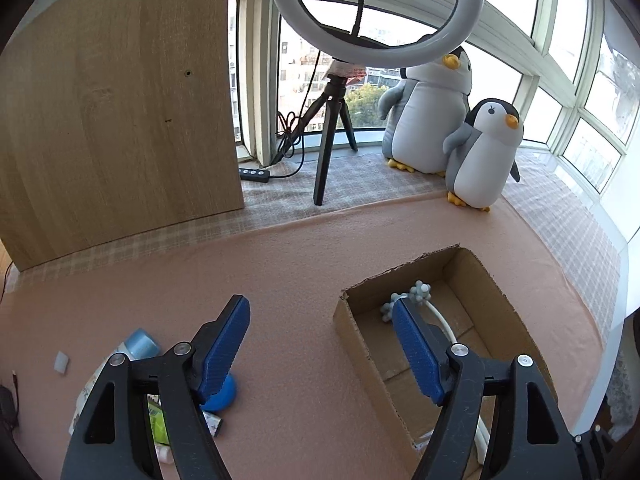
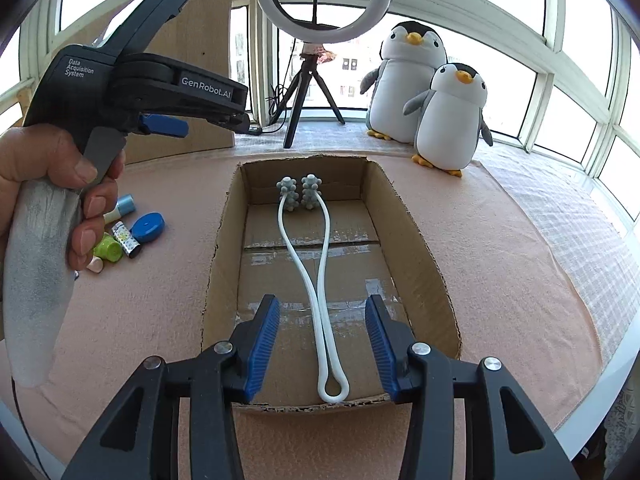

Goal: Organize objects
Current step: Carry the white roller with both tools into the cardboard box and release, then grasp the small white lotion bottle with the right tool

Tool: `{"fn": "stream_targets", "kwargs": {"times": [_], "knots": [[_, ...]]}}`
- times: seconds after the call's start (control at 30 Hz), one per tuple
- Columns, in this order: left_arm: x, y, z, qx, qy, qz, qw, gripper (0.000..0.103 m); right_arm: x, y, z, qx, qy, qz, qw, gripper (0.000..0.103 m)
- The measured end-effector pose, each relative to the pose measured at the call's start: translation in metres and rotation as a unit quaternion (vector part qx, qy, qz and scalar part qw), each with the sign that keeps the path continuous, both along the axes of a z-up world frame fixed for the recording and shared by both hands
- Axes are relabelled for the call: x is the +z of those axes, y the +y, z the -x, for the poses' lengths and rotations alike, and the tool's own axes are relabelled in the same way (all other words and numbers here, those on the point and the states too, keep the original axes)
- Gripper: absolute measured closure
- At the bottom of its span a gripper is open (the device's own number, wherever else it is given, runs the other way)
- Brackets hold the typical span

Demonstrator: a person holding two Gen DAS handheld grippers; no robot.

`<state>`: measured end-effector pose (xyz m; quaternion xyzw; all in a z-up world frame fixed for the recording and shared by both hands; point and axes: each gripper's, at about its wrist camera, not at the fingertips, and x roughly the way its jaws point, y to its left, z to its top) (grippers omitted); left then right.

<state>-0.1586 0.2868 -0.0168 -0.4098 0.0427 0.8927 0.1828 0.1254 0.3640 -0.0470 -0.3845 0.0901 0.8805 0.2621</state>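
An open cardboard box (image 2: 420, 264) lies on the pink cloth; it also shows in the left wrist view (image 1: 360, 336). A white massager with grey knobbed rollers (image 2: 308, 264) lies inside it, also seen in the left wrist view (image 1: 418, 294). My right gripper (image 2: 322, 338) is open and empty above the box's near end, over the massager's loop. My left gripper (image 1: 322, 344) is open and empty, above the cloth left of the box; it also shows in the right wrist view (image 2: 164, 124). A pile of small items lies left of the box: blue round lid (image 2: 147, 227), green cup (image 2: 109, 251), light blue roll (image 2: 127, 205), patterned tube (image 2: 126, 239).
A ring light on a black tripod (image 2: 308, 92) and two plush penguins (image 2: 448, 120) stand at the window. A wooden panel (image 1: 120, 112) stands at the back left. A small white square (image 1: 61, 362) lies on the cloth at the left.
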Motion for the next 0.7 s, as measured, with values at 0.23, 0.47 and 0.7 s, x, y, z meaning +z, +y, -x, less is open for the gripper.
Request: {"fn": "stream_targets", "kwargs": {"times": [0.23,0.47,0.7], "knots": [[0.014,-0.1,-0.017,0.064,0.016,0.009,0.9978,0.019,0.007,-0.027,0.021,0.032,0.008,-0.005,0.999,0.058],[0.008,-0.217,-0.041,0.143,0.001,0.014,0.9896,0.019,0.007,-0.07,0.044,0.072,0.006,-0.002,0.997,0.056],[-0.005,-0.323,-0.072,0.23,-0.019,0.012,0.9729,0.019,-0.004,-0.114,0.077,0.139,-0.015,0.009,0.99,0.055]]}}
